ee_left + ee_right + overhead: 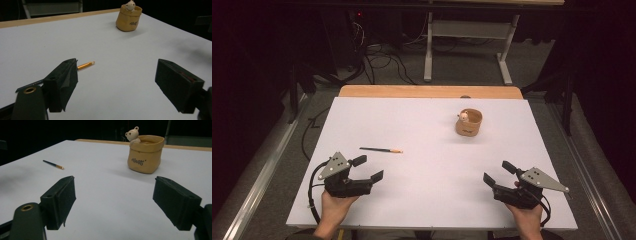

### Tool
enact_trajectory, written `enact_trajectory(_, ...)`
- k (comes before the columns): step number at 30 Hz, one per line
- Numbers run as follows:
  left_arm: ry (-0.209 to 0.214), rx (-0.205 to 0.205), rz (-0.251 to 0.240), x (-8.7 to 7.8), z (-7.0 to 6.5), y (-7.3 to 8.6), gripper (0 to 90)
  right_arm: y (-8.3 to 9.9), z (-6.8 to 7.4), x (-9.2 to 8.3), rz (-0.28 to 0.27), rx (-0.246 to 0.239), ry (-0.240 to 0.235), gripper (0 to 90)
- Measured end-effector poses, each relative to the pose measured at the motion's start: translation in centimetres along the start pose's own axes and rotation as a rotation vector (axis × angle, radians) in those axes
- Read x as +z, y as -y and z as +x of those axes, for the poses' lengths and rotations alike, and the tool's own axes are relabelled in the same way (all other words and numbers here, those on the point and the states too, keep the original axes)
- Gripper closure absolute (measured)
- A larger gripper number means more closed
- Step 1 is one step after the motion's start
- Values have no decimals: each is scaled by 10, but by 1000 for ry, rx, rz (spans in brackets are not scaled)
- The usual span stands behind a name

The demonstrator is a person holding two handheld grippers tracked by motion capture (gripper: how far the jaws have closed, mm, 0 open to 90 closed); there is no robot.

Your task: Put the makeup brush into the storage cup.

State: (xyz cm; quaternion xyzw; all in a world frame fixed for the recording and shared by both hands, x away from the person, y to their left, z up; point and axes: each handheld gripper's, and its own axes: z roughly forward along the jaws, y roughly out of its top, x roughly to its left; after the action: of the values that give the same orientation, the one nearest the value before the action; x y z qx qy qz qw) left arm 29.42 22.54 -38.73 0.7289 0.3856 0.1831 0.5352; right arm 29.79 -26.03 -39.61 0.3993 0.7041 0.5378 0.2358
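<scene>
A thin dark pencil (381, 149) with an orange end lies on the white table (427, 130), left of centre. Its orange tip (86, 65) pokes out from behind a jaw in the left gripper view, and in the right gripper view the pencil (53, 164) lies far off to the left. A tan sack-shaped pot (469, 123) with a small bear figure on its rim stands at the back right (129, 17) (145, 154). My left gripper (368, 168) rests open near the front left, just short of the pencil. At the front right my right gripper (498, 172) is open and holds nothing.
A wooden strip (430, 91) runs along the table's far edge. Beyond it stand a white desk frame (467, 45) and cables (384, 62) on a dark floor. A metal rail (262, 175) runs along the floor on the left.
</scene>
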Motion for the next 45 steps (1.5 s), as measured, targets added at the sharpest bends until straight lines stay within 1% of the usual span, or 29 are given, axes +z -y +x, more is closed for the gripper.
enact_trajectory(12,1,10,7,1,-2,0,188,0,0,-1,-4,10,4,202)
enact_trajectory(14,1,8,7,1,-2,-1,188,0,-1,-1,-6,3,0,202)
enact_trajectory(18,2,5,6,1,-3,-1,188,0,0,-1,-3,9,-1,203)
enact_trajectory(29,7,8,7,1,-3,-2,188,0,0,0,-4,5,-2,203)
enact_trajectory(33,11,4,7,2,-4,-3,186,0,0,0,-5,11,-2,203)
enact_trajectory(37,12,3,11,3,-4,-5,185,0,0,-1,-9,6,-2,203)
enact_trajectory(45,10,-4,2,4,-4,-11,184,0,-1,-1,-13,9,-3,203)
